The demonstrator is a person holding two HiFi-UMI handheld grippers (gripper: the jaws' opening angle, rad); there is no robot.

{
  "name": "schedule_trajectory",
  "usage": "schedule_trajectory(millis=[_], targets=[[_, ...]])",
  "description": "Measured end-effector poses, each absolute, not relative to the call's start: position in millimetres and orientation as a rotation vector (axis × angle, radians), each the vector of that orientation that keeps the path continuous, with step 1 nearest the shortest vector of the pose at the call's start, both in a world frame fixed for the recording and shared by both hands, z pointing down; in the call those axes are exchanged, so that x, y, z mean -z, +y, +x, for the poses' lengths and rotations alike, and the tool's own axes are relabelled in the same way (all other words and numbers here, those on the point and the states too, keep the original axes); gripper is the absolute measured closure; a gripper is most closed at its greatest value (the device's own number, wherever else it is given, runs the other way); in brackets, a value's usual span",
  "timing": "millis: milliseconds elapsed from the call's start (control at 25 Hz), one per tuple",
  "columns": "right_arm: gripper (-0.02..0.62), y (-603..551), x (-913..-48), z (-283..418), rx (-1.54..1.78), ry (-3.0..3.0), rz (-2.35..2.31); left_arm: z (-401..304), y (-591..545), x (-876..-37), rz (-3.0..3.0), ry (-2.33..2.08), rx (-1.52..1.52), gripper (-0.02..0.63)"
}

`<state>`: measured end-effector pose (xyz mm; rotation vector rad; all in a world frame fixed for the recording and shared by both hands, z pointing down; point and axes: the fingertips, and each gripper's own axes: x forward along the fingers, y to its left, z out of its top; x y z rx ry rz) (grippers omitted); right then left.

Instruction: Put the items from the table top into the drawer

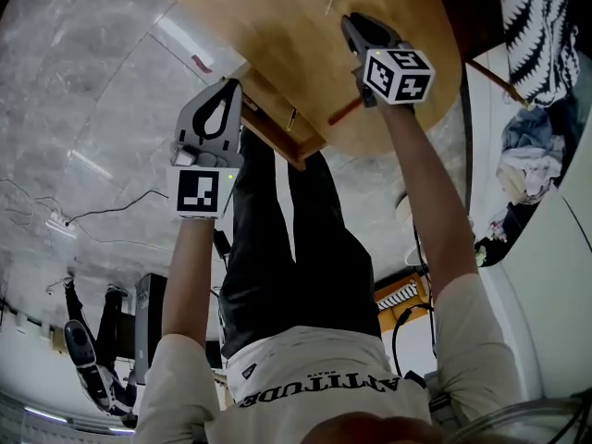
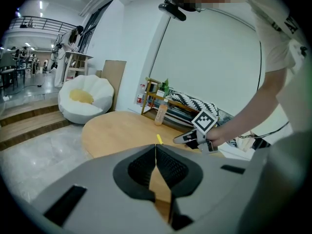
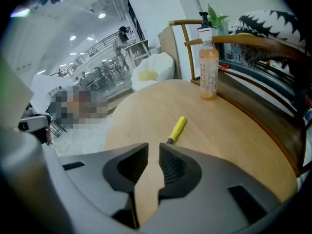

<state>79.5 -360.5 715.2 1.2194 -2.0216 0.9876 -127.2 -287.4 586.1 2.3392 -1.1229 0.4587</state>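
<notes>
Currently, a person stands at a round wooden table point(image 1: 277, 35) with a hand-held gripper in each hand. A yellow-handled screwdriver point(image 3: 176, 129) lies on the table top, not yet in any drawer. In the right gripper view it sits just past the right gripper point(image 3: 153, 147), at about 1 o'clock from the jaw tips. Its long axis runs from 7 o'clock to 1 o'clock, with the dark shaft end nearest the jaws and the yellow handle farther off. The right gripper's jaws stand apart with only bare table between them. The left gripper point(image 2: 156, 147) has its jaws closed together on nothing and hangs at the table's near edge, well apart from the screwdriver. The right hand is plainly nearer, so the pickup looks to be its job. An orange drink bottle point(image 3: 208, 69) stands upright at the far edge.
</notes>
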Motion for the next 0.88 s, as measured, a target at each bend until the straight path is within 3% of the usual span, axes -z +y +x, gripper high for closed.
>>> schedule_trajectory(millis=[600, 680, 760, 880], targets=[[0.44, -401.8, -797.0, 80.7, -1.076, -1.817, 1.395, -138.4, -284.5, -634.0, 2.3, -1.146, -0.466, 0.584], [0.443, -402.3, -802.1, 82.7, -1.052, -1.772, 1.435, -139.7, -280.8, -636.1, 2.298, -1.143, -0.468, 0.584], [0.506, -403.7, -803.2, 87.4, -1.025, -1.725, 1.493, -142.6, -277.0, -638.1, 2.291, -1.142, -0.469, 0.584], [0.526, -404.0, -802.5, 90.6, -1.02, -1.698, 1.537, -146.3, -270.1, -642.3, 2.276, -1.144, -0.468, 0.584]])
